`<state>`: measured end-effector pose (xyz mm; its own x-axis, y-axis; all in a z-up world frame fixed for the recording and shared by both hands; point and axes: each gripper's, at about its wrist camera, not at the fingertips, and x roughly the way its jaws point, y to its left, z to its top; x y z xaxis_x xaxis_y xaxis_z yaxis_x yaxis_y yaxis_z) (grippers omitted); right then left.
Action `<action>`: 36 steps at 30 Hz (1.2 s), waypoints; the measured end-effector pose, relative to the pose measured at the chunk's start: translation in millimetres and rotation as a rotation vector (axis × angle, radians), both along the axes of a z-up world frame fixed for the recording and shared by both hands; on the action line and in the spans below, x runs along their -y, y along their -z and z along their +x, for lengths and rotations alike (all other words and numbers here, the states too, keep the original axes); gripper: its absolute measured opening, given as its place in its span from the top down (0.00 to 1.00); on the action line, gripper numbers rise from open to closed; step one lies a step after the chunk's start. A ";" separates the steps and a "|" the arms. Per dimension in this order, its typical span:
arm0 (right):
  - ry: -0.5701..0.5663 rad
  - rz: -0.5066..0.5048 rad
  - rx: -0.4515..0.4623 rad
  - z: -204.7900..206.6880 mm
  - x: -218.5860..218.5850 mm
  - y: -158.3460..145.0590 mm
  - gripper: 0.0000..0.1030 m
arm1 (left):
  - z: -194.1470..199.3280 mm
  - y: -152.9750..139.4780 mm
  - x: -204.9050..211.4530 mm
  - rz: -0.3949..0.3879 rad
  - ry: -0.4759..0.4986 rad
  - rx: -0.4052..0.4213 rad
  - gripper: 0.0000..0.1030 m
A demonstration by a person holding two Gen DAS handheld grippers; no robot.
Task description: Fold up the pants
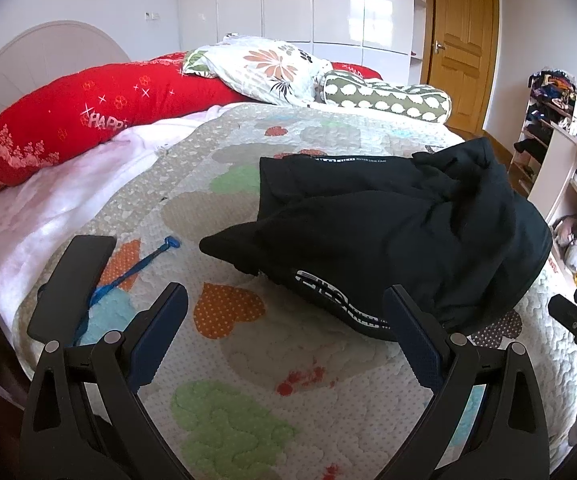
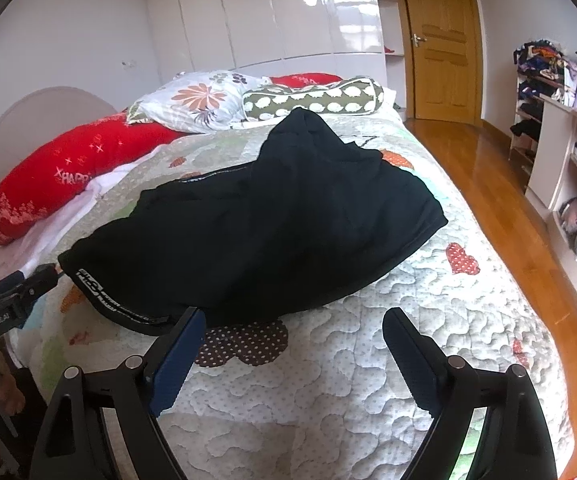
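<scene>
Black pants (image 1: 388, 232) lie in a loose, bunched heap on the quilted bed cover (image 1: 248, 380), with a white-lettered waistband at the near edge. They also show in the right wrist view (image 2: 272, 220). My left gripper (image 1: 284, 304) is open and empty, just short of the waistband. My right gripper (image 2: 292, 324) is open and empty above the quilt (image 2: 328, 380), its left finger close to the pants' near edge. The left gripper also shows at the left edge of the right wrist view (image 2: 28, 284).
Red (image 1: 88, 116), floral (image 1: 264, 68) and green-patterned (image 1: 384, 98) pillows lie at the head of the bed. A blue strap (image 1: 128, 276) and a dark flat object (image 1: 72, 280) lie on the quilt at left. Wooden floor (image 2: 488, 184) and shelves (image 2: 568, 168) are to the right.
</scene>
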<state>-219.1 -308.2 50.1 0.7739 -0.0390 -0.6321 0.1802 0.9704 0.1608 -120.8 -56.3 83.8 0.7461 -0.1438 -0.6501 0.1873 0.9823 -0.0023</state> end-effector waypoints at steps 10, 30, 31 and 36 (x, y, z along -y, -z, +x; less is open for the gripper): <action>0.036 0.015 -0.026 4.6 12.7 5.5 0.13 | 2.5 3.7 -6.4 -0.043 0.006 -0.014 0.04; 0.064 0.062 -0.059 10.3 25.2 16.8 0.13 | 9.8 14.4 -15.4 -0.077 -0.013 -0.072 0.04; 0.066 0.062 -0.061 10.7 25.7 17.4 0.13 | 11.5 15.4 -16.2 -0.080 -0.015 -0.076 0.04; 0.070 0.069 -0.069 14.9 27.9 20.8 0.13 | 14.1 19.0 -18.9 -0.094 -0.021 -0.089 0.04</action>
